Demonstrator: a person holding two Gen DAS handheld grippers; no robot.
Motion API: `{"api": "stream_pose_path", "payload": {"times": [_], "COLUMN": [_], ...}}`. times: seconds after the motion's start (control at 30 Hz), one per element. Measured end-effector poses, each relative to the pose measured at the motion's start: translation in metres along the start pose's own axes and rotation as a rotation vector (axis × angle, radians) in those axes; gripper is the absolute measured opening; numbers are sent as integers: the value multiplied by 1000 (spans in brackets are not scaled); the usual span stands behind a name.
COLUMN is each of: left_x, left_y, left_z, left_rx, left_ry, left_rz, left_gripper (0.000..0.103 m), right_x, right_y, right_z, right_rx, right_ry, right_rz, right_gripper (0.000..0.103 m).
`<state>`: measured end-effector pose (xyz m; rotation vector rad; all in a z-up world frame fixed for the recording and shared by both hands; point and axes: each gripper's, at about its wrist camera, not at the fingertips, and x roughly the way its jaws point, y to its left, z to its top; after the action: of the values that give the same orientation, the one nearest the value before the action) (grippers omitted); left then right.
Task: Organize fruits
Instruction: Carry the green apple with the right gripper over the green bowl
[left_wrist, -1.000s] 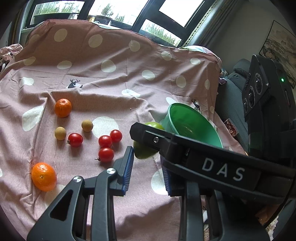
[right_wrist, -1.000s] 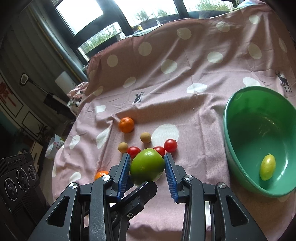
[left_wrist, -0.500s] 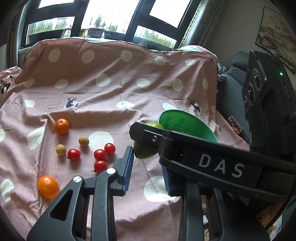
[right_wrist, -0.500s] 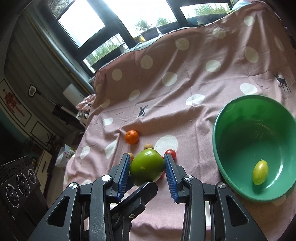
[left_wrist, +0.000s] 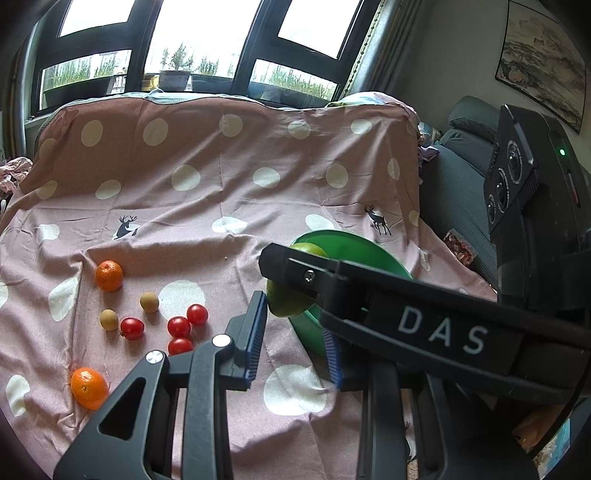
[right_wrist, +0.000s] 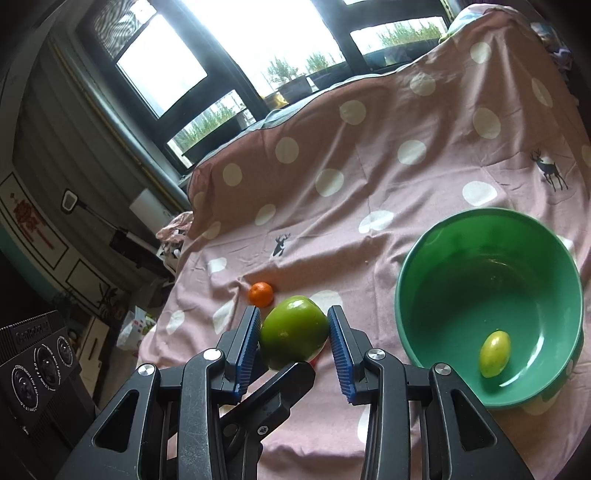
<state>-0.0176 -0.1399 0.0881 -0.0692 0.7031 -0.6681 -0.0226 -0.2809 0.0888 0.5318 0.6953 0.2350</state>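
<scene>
Now the right gripper (right_wrist: 293, 341) has come up off the cloth with the green apple (right_wrist: 293, 338) pinched between its blue pads, and it has drifted toward the green bowl (right_wrist: 436, 254) on the right; a second ago the apple sat lower, right among the cherry tomatoes. The left gripper (left_wrist: 295, 336) has risen alongside it, its jaws drawn close together with nothing between them (the right tool's black finger crosses in front of it, so part of its far pad is hidden). That lift means the apple is free of the pile and, I'd judge, about to go into the bowl, where one small yellow-green fruit (right_wrist: 495, 353) already lies near the bottom. Left behind on the pink spotted sheet (left_wrist: 221, 192) are two oranges (left_wrist: 109, 275), two small brown fruits (left_wrist: 149, 301) and four cherry tomatoes (left_wrist: 179, 326), so most of the sorting is yet to be done.
</scene>
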Motion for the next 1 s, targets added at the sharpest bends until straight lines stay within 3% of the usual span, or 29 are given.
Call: {"api": "stream_pose_path", "payload": {"times": [1.0], "left_x": [36], "left_y": [-72], "left_z": [22], "left_rx": [108], "left_ry": [15], "left_rz": [-76], "left_gripper": [29], "right_x": [-48], "right_y": [-62], "right_z": [17], "right_rx": [125], "right_ry": [-122], "right_rz": [-32], "right_gripper": [40]}}
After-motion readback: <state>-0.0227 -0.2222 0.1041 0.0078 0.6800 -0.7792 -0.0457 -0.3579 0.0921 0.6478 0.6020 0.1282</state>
